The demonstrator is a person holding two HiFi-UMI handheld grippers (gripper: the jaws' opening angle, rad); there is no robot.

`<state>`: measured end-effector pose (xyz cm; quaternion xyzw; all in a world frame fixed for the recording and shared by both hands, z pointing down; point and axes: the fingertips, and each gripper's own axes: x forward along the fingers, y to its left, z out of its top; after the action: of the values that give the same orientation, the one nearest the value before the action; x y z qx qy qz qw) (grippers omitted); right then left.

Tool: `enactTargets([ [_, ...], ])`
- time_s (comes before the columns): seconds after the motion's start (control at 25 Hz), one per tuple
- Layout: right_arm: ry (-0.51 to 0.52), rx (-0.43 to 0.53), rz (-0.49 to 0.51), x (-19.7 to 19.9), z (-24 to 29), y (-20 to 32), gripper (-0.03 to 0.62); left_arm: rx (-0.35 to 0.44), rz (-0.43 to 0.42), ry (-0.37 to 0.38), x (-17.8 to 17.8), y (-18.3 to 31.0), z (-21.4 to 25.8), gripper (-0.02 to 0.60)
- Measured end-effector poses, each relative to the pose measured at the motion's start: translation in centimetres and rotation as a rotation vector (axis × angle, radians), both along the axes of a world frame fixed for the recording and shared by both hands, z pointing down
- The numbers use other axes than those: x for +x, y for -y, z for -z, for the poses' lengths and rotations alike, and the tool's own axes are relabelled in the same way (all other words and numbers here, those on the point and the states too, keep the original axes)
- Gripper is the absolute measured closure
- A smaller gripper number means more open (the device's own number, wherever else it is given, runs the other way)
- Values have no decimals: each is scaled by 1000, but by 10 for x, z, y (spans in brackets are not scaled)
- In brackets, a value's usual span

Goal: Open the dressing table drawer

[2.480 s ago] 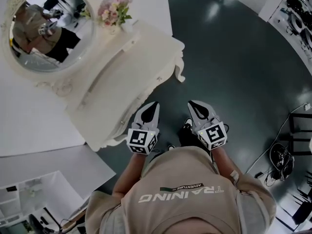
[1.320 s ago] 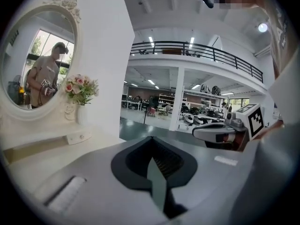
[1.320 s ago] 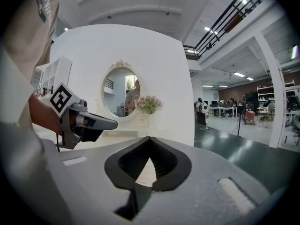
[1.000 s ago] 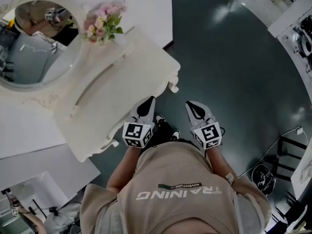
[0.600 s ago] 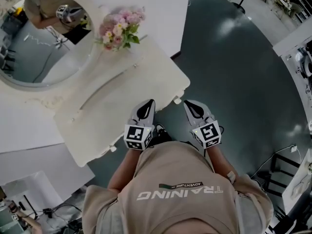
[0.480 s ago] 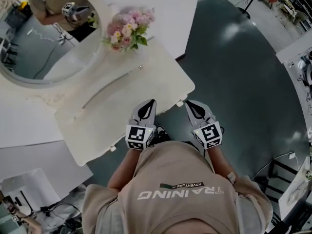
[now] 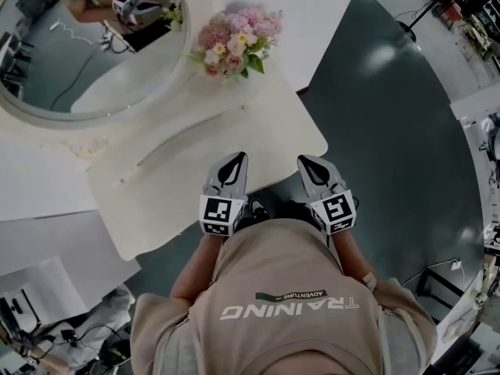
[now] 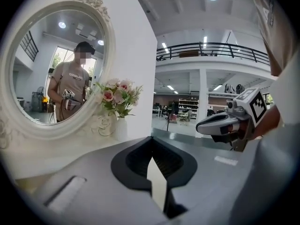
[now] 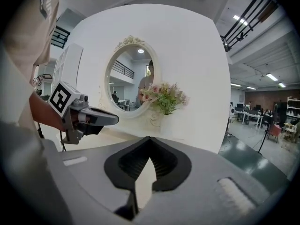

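Note:
The cream dressing table (image 7: 195,178) stands in front of me, with an oval mirror (image 7: 86,45) and a vase of pink flowers (image 7: 234,45) at its back. Its drawer front is hidden under the tabletop in the head view. My left gripper (image 7: 236,158) is shut and empty, its tip over the table's front edge. My right gripper (image 7: 305,162) is shut and empty, just off the table's right front corner. In the left gripper view the shut jaws (image 8: 151,139) point at the mirror (image 8: 56,69) and flowers (image 8: 117,95). In the right gripper view the shut jaws (image 9: 149,138) face the mirror (image 9: 132,81).
Dark glossy floor (image 7: 391,131) spreads to the right of the table. A white wall panel (image 7: 312,14) stands behind the flowers. A low white platform (image 7: 47,287) and cables lie at the lower left. A dark stand (image 7: 445,287) sits at the lower right.
The table, mirror and flowers have shifted right and closer in the head view. Both grippers have come up to the table's front edge, still shut.

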<state>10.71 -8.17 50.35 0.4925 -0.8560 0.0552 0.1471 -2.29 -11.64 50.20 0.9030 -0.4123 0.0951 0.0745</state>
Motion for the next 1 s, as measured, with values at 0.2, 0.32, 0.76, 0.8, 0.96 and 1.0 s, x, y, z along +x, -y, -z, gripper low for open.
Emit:
enactTargets([
  [0.2,-30,-22,48,-5,0,11,592,-7,65,-32,-9,7,4,563],
  [0.32,-35,-27,81,-11,-1,22,592,-10,111,-41,-16,13,5,563],
  [0.76,4,7,283,-32,1,92,592,-58,270,-21,-21,50,9,563],
  [0.8,7,11,293,-31,1,98,592,-50,273,-9,-17,54,11,563],
  [0.96,17,16,327,-28,-5,124,592,-22,272,23,0,72,17,563],
  [1.0,23,17,337,-30,-6,130,592,-18,277,34,0,75,18,563],
])
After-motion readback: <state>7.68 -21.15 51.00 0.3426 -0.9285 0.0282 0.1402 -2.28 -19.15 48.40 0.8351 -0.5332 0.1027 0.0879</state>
